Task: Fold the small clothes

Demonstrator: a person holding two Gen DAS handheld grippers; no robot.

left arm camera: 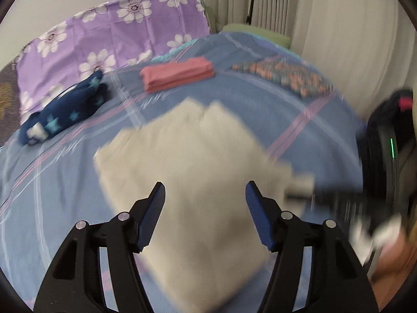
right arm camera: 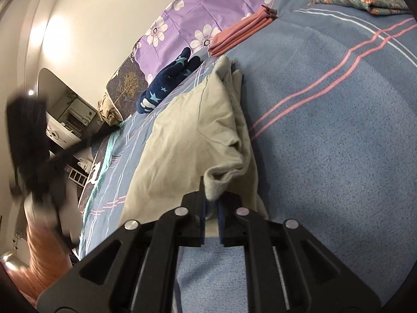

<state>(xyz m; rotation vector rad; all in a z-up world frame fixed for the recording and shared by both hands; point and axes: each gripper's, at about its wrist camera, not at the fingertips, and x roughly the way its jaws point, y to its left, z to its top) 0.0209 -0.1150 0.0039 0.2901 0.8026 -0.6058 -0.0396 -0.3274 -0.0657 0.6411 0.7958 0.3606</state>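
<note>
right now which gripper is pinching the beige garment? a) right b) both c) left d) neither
a: in the right wrist view the right gripper has its jaws shut on a corner of the beige garment, while the left gripper hangs open above it, gripping nothing.

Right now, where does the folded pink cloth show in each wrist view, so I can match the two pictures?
Left wrist view: the folded pink cloth lies upper centre on the blue bedspread, beyond the beige garment.
Right wrist view: it lies at the upper centre-right, near the purple flowered pillow.
Shared landmark: the navy star-print garment, beside the pink cloth in both.
</note>
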